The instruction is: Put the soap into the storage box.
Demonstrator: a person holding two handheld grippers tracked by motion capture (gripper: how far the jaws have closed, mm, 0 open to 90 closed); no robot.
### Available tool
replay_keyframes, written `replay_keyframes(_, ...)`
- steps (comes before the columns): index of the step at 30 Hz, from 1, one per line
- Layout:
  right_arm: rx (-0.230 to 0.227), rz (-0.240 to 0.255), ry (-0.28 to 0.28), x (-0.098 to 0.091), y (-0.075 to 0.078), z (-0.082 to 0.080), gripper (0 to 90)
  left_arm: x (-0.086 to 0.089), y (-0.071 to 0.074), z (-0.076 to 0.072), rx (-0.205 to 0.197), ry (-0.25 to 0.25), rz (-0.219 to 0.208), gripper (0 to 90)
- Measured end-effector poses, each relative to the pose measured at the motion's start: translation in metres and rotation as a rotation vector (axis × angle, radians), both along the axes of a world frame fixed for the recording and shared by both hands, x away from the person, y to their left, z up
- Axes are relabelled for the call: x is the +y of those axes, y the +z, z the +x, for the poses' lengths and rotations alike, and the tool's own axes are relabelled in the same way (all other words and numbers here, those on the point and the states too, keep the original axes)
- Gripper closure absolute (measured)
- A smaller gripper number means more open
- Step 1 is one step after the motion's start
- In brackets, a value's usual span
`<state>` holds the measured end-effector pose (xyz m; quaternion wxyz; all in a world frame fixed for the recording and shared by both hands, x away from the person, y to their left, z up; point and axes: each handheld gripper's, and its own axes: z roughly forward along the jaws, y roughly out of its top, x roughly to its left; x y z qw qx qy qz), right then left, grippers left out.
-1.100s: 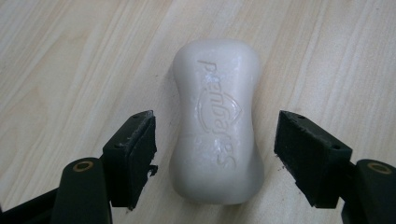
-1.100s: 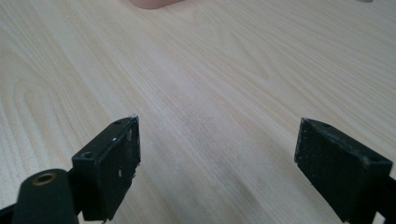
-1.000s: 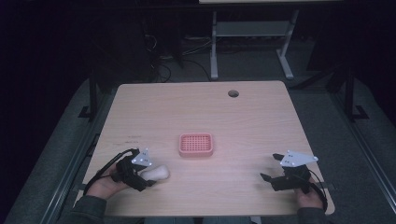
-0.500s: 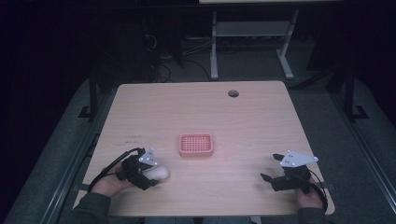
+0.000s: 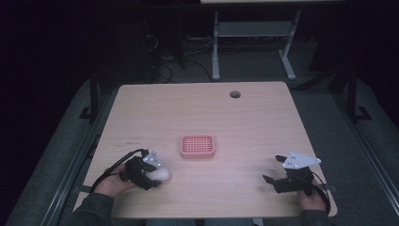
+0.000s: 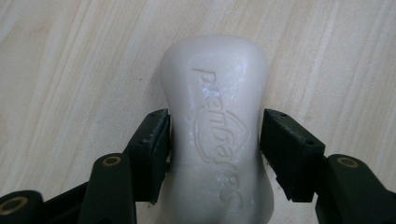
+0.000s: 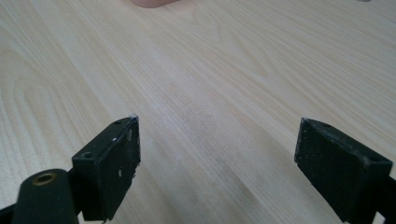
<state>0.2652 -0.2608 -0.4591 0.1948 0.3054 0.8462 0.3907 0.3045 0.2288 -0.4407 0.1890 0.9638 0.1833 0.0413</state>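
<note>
Two grippers are seen near the table (image 5: 263,108)'s front edge: at about 7 o'clock the left gripper (image 5: 157,175) has just been closing, and in the left gripper view its jaws are pressed against both sides of a white soap bar (image 6: 215,130) lying flat on the wood. Over at 5 o'clock, the right gripper (image 5: 271,169) is held with jaws spread wide, nothing gripped. Farther out, near the middle, a pink ridged soap dish (image 5: 197,145) is parked, well apart from both.
</note>
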Motion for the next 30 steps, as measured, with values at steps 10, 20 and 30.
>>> replay_keyframes(10,-0.004,-0.001,0.000,-0.0005,0.0000,-0.0002,13.6,-0.0015,-0.0005,0.0023,0.019,0.005,-0.005,47.7)
replay_keyframes(20,-0.008,-0.003,0.001,-0.0013,0.0003,-0.0006,13.6,-0.0021,0.0007,0.0028,0.024,0.014,0.003,49.1)
replay_keyframes(30,-0.007,0.000,0.000,-0.0014,0.0006,-0.0009,13.6,-0.0011,0.0024,0.0015,0.014,0.019,0.001,49.3)
